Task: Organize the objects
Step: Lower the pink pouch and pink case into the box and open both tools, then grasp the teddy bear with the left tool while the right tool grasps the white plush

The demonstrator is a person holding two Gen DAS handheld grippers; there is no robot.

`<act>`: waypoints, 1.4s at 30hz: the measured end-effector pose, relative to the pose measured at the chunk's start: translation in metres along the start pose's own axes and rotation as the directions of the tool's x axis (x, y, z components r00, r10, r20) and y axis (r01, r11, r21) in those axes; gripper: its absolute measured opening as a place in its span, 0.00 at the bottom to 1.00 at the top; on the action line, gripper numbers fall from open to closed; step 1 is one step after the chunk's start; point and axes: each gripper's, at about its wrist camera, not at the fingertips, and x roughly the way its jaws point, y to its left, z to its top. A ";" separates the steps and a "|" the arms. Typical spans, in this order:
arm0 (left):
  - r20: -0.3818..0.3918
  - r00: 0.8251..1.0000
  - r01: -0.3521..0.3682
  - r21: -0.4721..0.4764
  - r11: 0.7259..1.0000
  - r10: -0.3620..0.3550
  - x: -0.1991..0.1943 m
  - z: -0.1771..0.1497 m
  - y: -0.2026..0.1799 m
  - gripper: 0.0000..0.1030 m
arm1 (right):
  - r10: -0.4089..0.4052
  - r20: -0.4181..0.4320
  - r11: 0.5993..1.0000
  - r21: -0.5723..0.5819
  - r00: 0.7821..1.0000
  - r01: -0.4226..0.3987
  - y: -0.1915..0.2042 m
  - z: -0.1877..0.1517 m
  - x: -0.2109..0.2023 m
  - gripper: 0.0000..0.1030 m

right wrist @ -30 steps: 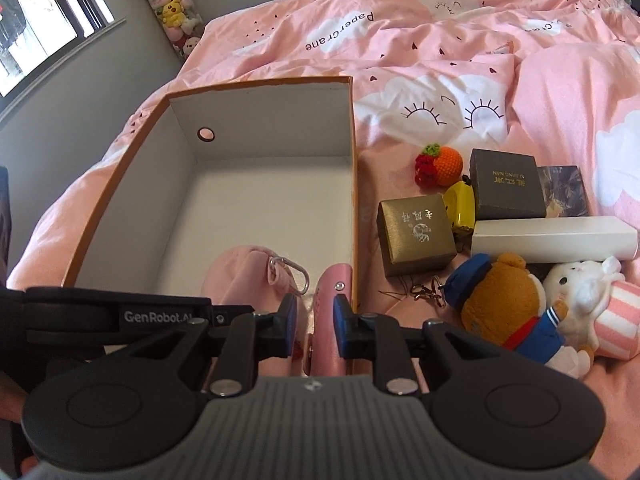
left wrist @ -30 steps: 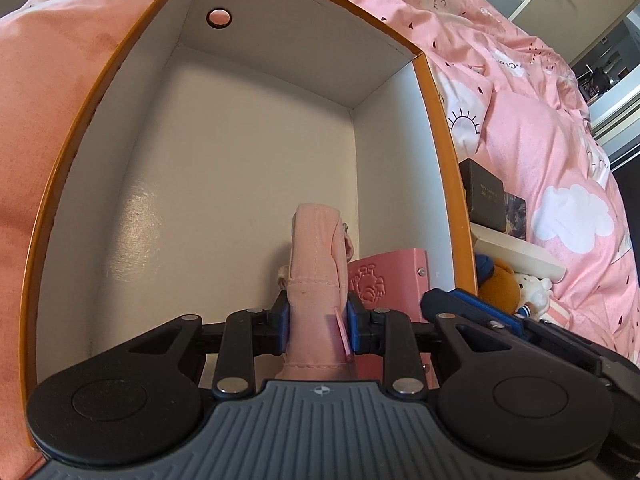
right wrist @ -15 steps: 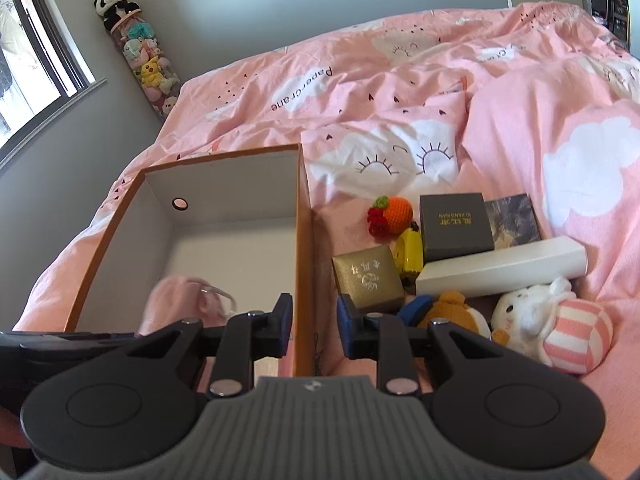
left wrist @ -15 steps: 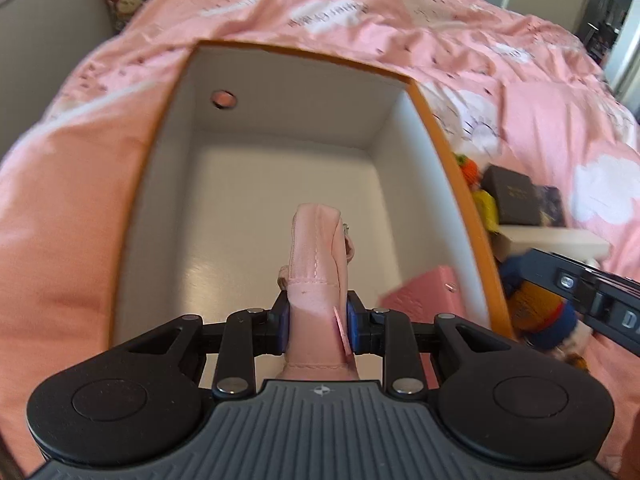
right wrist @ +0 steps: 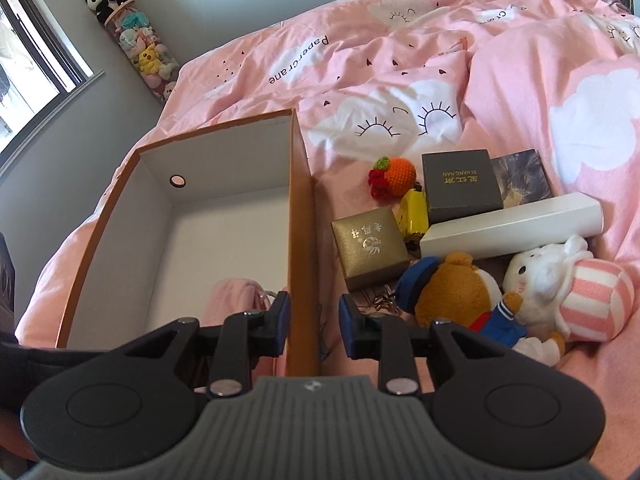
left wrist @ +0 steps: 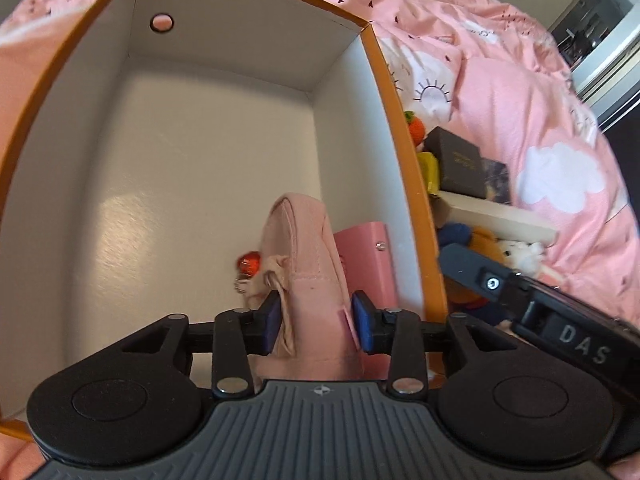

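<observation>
An orange cardboard box with a white inside (left wrist: 376, 64) (right wrist: 298, 200) lies on the pink bed. My left gripper (left wrist: 318, 324) is inside it, jaws spread a little around a pink fabric pouch (left wrist: 308, 276) that stands near the box's right wall. A pink wallet (left wrist: 366, 264) leans against that wall behind the pouch. My right gripper (right wrist: 314, 324) is open and empty, held over the box's right wall. The pouch also shows in the right wrist view (right wrist: 232, 300).
Right of the box lie a gold box (right wrist: 370, 246), a dark grey box (right wrist: 460, 184), a long white box (right wrist: 512, 226), a yellow item (right wrist: 414, 212), a crocheted orange (right wrist: 396, 174), a bear plush (right wrist: 460, 296) and a white striped plush (right wrist: 568, 284).
My left gripper has lowered the pouch into the box and its jaws have loosened. My right gripper let go of the pink wallet, opened and pulled back above the box wall.
</observation>
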 end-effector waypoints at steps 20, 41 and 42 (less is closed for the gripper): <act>0.020 1.000 0.019 0.049 0.999 -0.020 -0.012 -0.004 -0.004 0.27 | 0.009 0.007 0.999 0.043 1.000 -0.010 -0.012 0.000 -0.009 0.29; 0.018 0.975 0.217 0.125 0.968 -0.221 -0.003 0.004 -0.107 0.31 | -0.263 0.076 0.965 0.006 0.962 0.263 -0.101 0.006 -0.058 0.18; -0.001 0.976 0.218 0.099 0.971 -0.219 0.004 0.005 -0.110 0.32 | -0.269 0.076 0.963 0.001 0.960 0.270 -0.105 0.006 -0.058 0.18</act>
